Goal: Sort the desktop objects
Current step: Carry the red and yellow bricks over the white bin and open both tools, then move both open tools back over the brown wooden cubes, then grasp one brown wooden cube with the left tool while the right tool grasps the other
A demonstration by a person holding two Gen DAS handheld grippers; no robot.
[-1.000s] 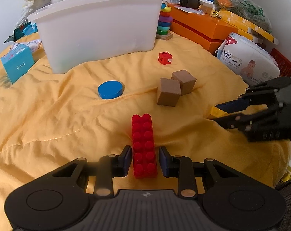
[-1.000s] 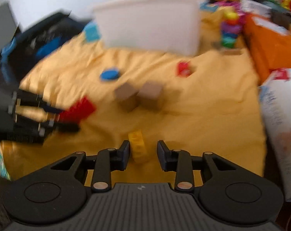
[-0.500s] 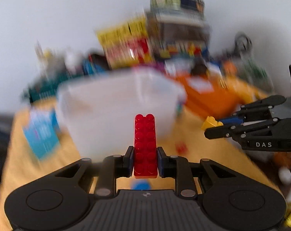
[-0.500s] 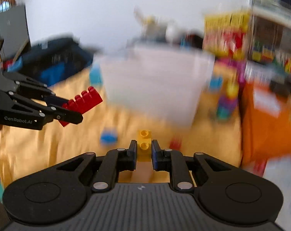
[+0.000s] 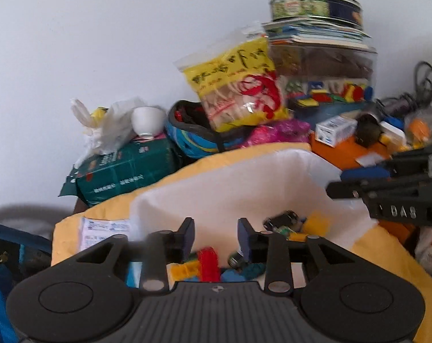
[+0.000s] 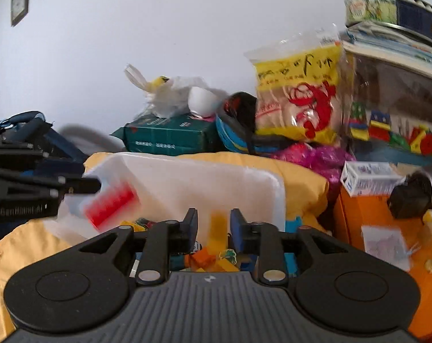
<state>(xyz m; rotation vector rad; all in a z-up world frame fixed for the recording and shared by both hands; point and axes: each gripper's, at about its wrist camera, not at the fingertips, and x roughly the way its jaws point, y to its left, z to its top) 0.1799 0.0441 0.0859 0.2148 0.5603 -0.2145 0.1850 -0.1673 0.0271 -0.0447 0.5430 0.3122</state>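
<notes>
1. Our left gripper [image 5: 215,235] hangs over the white plastic bin [image 5: 244,183], its jaws apart with nothing between them.
2. Below and just ahead of its fingertips, the red brick [image 5: 207,264] shows in the left wrist view among the toys in the bin; in the right wrist view it is a red blur [image 6: 110,204] just under the left gripper's tips, over the bin's left side, and we cannot tell whether it has landed.
3. Our right gripper [image 6: 213,230] also reaches over the bin [image 6: 204,183], jaws parted.
4. The yellow brick [image 6: 217,230] sits blurred in the gap between them; neither pad seems to touch it.
5. Under the right gripper lies a heap of small toys [image 6: 216,257], orange, yellow and blue.
6. The bin rests on a yellow quilt [image 6: 304,183].
7. Beyond the bin, a green pack [image 5: 127,171], a white cup [image 5: 147,120] and a yellow snack bag [image 5: 238,85] stand against the wall.
8. To the right of the right gripper lies an orange box [image 6: 367,214].
</notes>
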